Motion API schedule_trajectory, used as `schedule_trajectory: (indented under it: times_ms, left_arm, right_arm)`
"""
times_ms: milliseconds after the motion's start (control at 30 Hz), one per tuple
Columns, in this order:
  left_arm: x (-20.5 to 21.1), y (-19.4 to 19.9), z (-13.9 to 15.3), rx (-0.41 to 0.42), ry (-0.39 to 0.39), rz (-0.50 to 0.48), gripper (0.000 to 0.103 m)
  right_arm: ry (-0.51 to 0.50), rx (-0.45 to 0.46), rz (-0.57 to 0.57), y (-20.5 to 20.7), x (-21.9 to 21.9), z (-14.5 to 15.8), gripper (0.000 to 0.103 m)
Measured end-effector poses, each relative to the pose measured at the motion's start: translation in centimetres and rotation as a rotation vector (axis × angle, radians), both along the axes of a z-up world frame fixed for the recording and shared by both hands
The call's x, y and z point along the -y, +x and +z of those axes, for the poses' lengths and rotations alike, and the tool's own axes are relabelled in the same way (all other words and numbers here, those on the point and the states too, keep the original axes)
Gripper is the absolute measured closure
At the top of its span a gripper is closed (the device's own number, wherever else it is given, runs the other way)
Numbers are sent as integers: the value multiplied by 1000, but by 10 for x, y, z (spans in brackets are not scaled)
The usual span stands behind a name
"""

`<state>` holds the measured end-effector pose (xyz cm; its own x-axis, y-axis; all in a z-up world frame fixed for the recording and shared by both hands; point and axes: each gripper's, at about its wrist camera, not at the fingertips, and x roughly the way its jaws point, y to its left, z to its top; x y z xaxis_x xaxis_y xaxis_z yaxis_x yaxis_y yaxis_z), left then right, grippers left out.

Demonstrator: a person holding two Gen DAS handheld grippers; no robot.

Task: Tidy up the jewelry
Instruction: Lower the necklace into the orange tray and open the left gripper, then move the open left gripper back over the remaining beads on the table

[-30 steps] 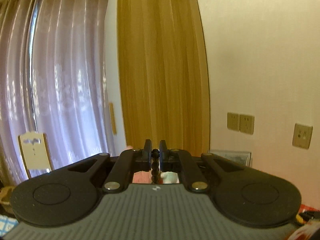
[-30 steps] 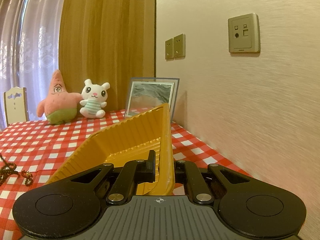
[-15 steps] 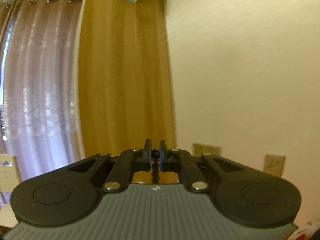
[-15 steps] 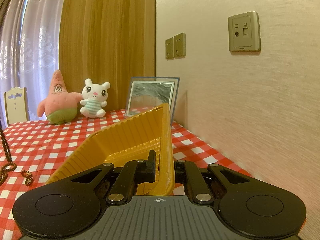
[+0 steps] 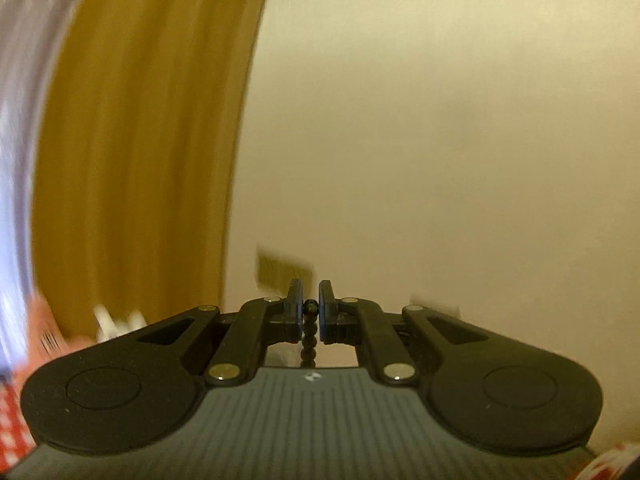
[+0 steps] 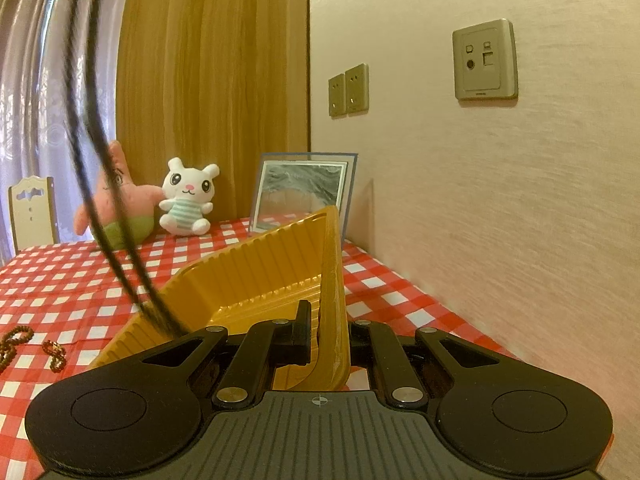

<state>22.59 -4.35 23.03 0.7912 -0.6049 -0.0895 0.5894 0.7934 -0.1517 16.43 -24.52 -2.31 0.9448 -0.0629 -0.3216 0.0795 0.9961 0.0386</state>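
Note:
My left gripper is shut on a string of dark beads that hangs down between its fingers; that view is blurred and faces the wall. In the right wrist view the same dark bead necklace swings in from the upper left, and its lower end reaches over the left rim of the yellow ribbed tray. My right gripper is shut on the tray's near right wall and holds it tilted. Two small brown bead pieces lie on the checked cloth at the left.
A red and white checked tablecloth covers the table. A pink star plush, a white bunny plush and a framed picture stand at the back. The wall runs close along the right. A small chair back shows at far left.
The left gripper has swung right toward the wall with the beads in it. In the right wrist view the hanging necklace has come from the left edge to the tray. The right gripper has kept still.

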Motion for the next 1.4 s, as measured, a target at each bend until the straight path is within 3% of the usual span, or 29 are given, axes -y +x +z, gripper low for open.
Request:
schedule_trajectory:
  times_ms: [167,367,667,1067,1200,1400]
  left_arm:
    - [36,28,-79,-216,73,-95,97]
    - [55,40,-158,-396,87,-140,97]
    - [61,51,-237,-606,83,-125,97]
    - [74,41,-256,-629,129,-119,95]
    - [71,32,-253,-601,133,-84,75]
    - [49,21,-237,-547,72,-23,68]
  right_arm:
    - [4,-1,-1,0,1,-1,94]
    - [8,-1,-2,-1,2,-2,94]
    - [7,-1,-2,-2,2,-2,94]
    - [9,-7,-7,-1,3,-1,94]
    - [9,-7,-7,-1,3,-1,94]
    - [9,-7,-7,-1,4,-1,94]
